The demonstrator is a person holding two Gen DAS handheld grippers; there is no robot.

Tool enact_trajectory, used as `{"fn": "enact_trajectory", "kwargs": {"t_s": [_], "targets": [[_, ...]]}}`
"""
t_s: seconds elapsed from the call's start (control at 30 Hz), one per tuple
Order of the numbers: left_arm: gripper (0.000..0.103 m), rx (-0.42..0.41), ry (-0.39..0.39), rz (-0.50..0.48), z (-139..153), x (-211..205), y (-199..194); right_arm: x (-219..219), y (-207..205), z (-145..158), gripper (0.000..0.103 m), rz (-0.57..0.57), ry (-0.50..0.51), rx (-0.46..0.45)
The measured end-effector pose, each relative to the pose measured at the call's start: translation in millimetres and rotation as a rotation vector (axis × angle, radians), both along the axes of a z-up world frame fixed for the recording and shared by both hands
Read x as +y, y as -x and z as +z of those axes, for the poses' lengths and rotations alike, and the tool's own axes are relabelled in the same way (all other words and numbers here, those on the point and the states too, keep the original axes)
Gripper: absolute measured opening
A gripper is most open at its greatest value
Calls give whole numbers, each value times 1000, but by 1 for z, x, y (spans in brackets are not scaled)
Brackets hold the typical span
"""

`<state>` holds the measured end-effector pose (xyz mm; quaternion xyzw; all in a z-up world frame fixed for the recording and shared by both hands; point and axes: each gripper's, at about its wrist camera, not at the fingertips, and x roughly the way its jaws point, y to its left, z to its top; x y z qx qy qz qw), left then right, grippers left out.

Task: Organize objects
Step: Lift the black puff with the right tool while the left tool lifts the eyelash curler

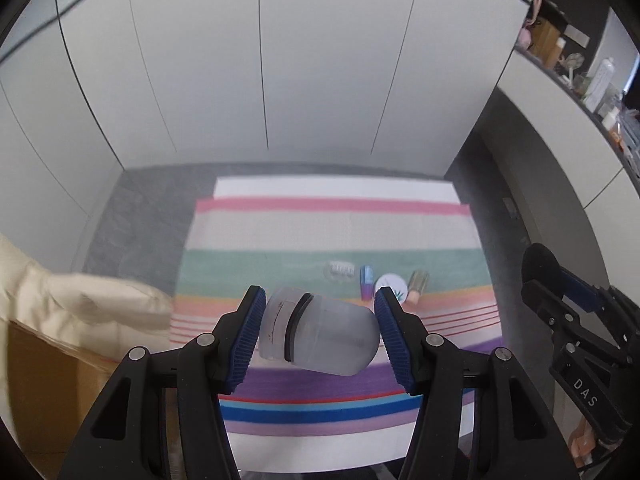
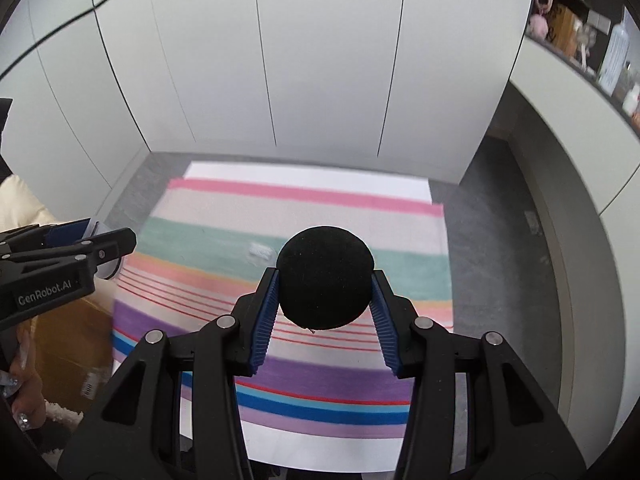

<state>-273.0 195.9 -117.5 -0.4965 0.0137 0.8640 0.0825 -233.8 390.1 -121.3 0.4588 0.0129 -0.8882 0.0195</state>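
A: What is the left tool point(image 1: 320, 328) carrying?

B: It is pinching a frosted translucent container point(image 1: 320, 334) with a dark band around it, lying tilted between the blue ribbed pads point(image 1: 250, 340). The pads are pressing on both its ends, and it is hanging above the striped cloth point(image 1: 320, 232).

A: And the right tool point(image 2: 325, 300)?

B: It is squeezing a round black sponge point(image 2: 325, 278), one pad against each side. The sponge is sitting up at the fingertips, also above the cloth.

A: What is lying on the surface?

B: The cloth is covering a white surface point(image 1: 332, 186), with grey floor around it. In the left view a small row is resting on the green stripe: a clear ridged piece point(image 1: 340, 270), a blue-and-purple item point(image 1: 367, 282) just beside it, a round white tin point(image 1: 391, 286) partly behind the pad, and a gold-capped tube point(image 1: 417, 287). They are too blurred to name better.

A: Anything at the edges?

B: A cream sleeve point(image 1: 80, 304) is showing at the left over a brown cardboard box point(image 1: 44, 380). A cluttered shelf point(image 1: 576, 64) is running along the upper right.
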Motion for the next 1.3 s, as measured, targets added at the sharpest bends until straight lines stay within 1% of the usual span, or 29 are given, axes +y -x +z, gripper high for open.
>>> {"fn": "enact_trajectory", "kwargs": {"t_s": [0.1, 0.2, 0.3, 0.4, 0.7, 0.93, 1.03, 1.1, 1.2, 1.3], "targets": [[58, 50, 9, -11, 37, -3, -13, 0, -6, 33, 47, 9, 19, 27], [58, 66, 6, -7, 67, -7, -23, 2, -13, 63, 47, 6, 37, 61], [58, 68, -24, -4, 90, -11, -31, 5, -19, 87, 47, -10, 38, 86], [58, 88, -11, 2, 103, -11, -37, 6, -26, 100, 47, -15, 33, 100], [58, 90, -8, -18, 109, -2, -54, 13, -43, 110, 47, -26, 41, 103], [58, 98, -8, -15, 116, 1, -70, 18, -56, 108, 47, -40, 33, 102], [58, 112, 8, -17, 115, 2, -82, 18, -66, 106, 47, -45, 28, 102], [58, 119, 16, 4, 112, 1, -91, 19, -74, 104, 47, -44, 36, 96], [58, 114, 12, 13, 107, -2, -105, 21, -89, 100, 47, -56, 41, 86], [58, 126, 17, 18, 105, -6, -127, 21, -112, 94, 47, -63, 42, 90]]}}
